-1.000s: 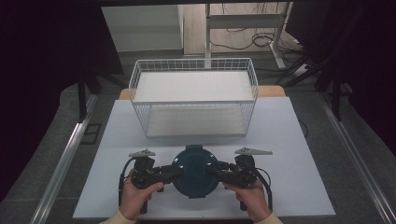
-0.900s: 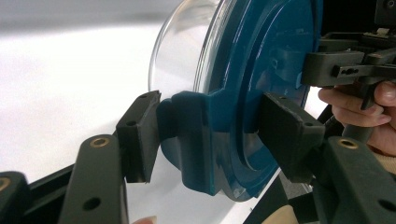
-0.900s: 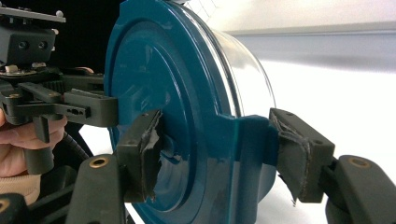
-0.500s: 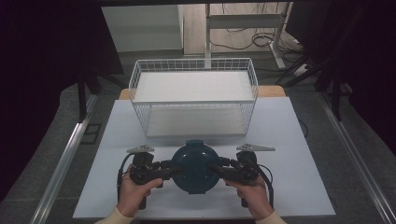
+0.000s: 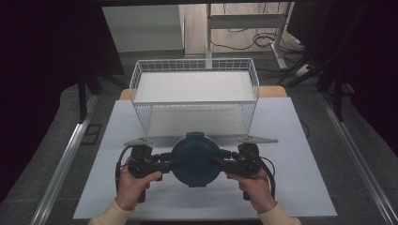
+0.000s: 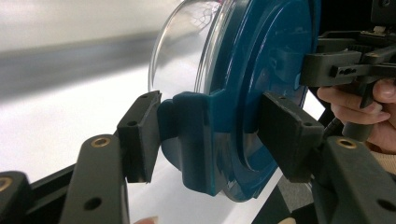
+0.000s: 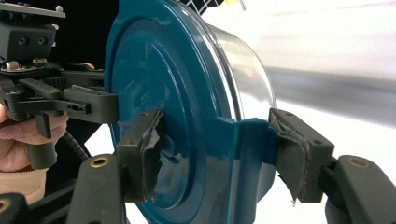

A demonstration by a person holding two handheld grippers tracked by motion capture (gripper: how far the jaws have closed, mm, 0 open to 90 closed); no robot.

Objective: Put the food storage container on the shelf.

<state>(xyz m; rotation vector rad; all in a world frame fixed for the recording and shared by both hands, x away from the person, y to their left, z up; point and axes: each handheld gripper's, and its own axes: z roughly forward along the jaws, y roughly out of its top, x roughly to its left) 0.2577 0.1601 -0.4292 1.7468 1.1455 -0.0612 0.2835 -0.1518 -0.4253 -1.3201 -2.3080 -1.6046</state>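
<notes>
white table [image 5: 309, 154] under round teal-lidded glass container [image 5: 195, 159].

Right tool [image 7: 219, 154] clamped on a lidded container

Blue lid [image 7: 163, 107] at frame centre; clear bowl [image 7: 247, 74] to its right; left tool [image 7: 88, 107] grips at left.

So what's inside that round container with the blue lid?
Through the clear wall of the container nothing shows inside, but the blue lid covers the top, so part of the inside stays hidden.
</notes>
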